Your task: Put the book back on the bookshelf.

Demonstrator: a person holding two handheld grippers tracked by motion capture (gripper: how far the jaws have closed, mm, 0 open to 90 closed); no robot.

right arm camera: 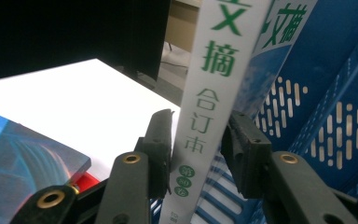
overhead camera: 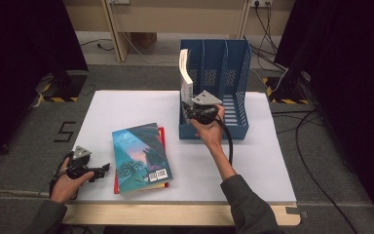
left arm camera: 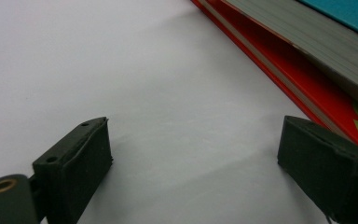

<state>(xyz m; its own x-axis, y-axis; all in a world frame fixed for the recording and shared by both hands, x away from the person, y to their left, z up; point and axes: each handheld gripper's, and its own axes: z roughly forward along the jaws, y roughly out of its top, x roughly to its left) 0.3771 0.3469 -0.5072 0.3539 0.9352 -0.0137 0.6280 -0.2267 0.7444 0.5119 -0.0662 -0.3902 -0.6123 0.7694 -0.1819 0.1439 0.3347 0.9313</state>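
Right hand-held gripper (right arm camera: 196, 144) pinching white-spined book (right arm camera: 205, 112) low, upright at blue file rack (overhead camera: 233, 73) leftmost slot, liable to tip or slip; left hand-held gripper (left arm camera: 196, 168) wide, empty on counter (overhead camera: 126, 105) beside 2 stacked books (overhead camera: 141, 158).

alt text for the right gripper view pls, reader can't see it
The right gripper has its two black fingers closed on the white spine of an upright book printed with green Chinese characters, at the edge of a blue perforated file rack. Lower left, a blue-covered book lies on a red one on the white table.
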